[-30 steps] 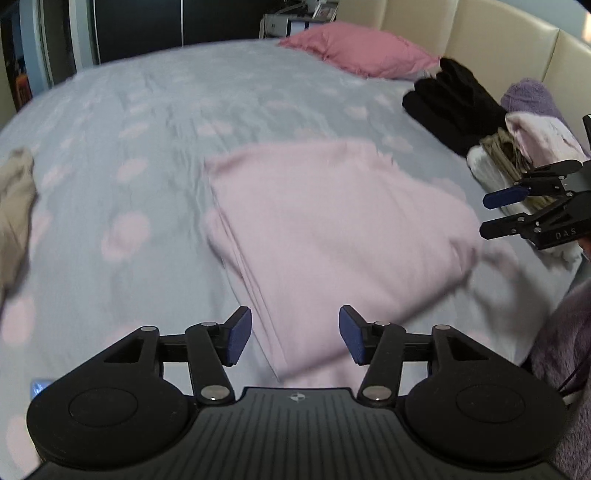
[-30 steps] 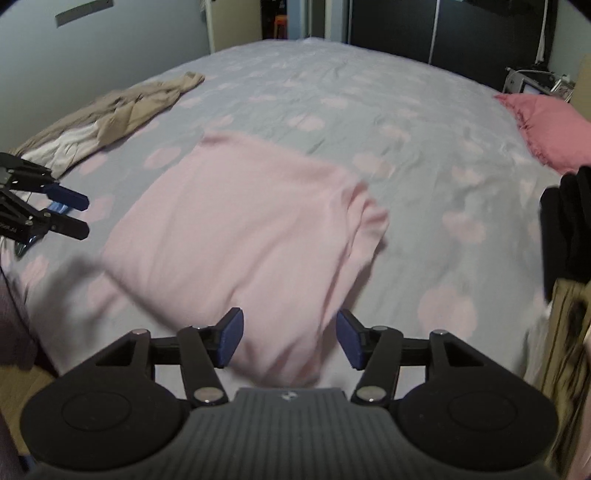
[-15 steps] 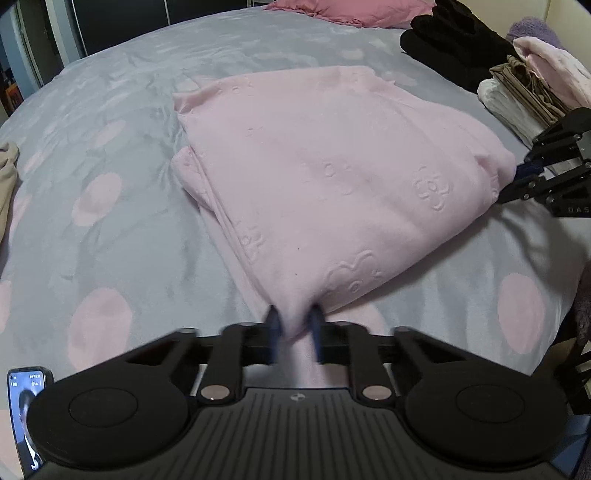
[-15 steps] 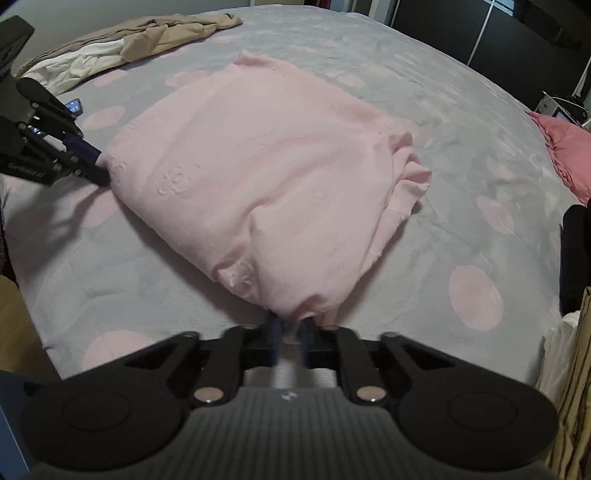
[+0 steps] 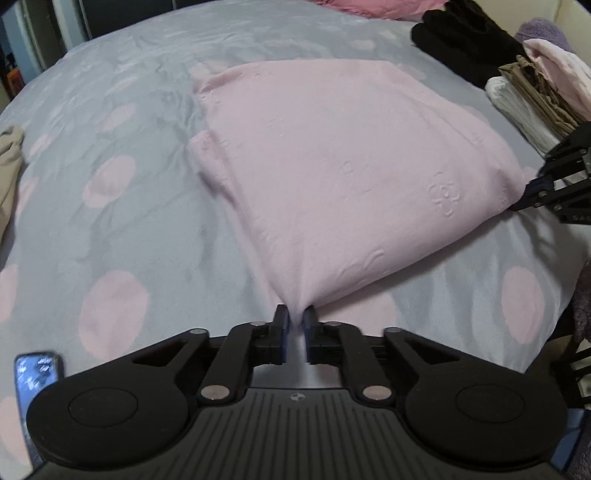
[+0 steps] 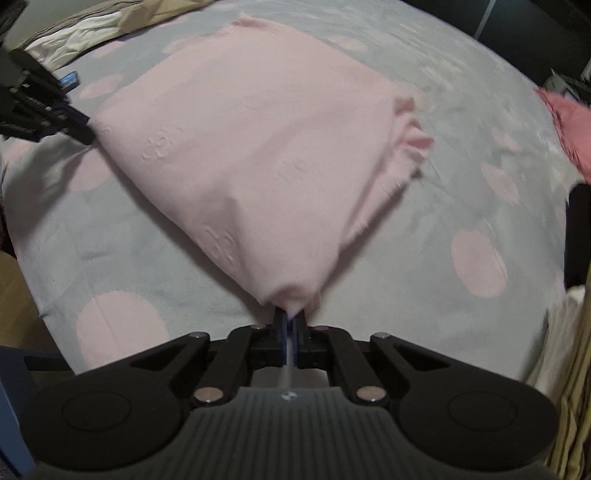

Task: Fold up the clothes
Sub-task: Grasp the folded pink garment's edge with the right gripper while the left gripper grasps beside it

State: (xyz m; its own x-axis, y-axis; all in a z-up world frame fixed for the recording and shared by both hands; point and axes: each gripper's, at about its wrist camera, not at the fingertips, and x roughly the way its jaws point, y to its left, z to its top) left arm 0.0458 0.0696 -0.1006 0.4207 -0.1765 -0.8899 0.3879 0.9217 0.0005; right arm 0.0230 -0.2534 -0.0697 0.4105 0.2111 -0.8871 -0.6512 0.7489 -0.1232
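A pale pink garment (image 5: 332, 166), folded into a rough square with embossed flowers, lies on the grey bed cover (image 5: 129, 240) with pink dots. My left gripper (image 5: 294, 317) is shut on its near corner. My right gripper (image 6: 290, 319) is shut on the other near corner of the pink garment (image 6: 258, 147). Each gripper shows in the other's view: the right gripper (image 5: 532, 192) at the garment's right corner, the left gripper (image 6: 79, 123) at its left corner. Both held corners are raised slightly off the cover.
A stack of folded clothes (image 5: 532, 96) and black garments (image 5: 465, 40) lie at the right by the headboard. A beige garment (image 6: 110, 18) lies at the far left. A pink pillow (image 6: 569, 125) lies at the back. A phone (image 5: 37, 376) lies near the bed's front edge.
Both grippers went from open above the garment to shut on its two near corners. Since then they have lifted the corners a little.
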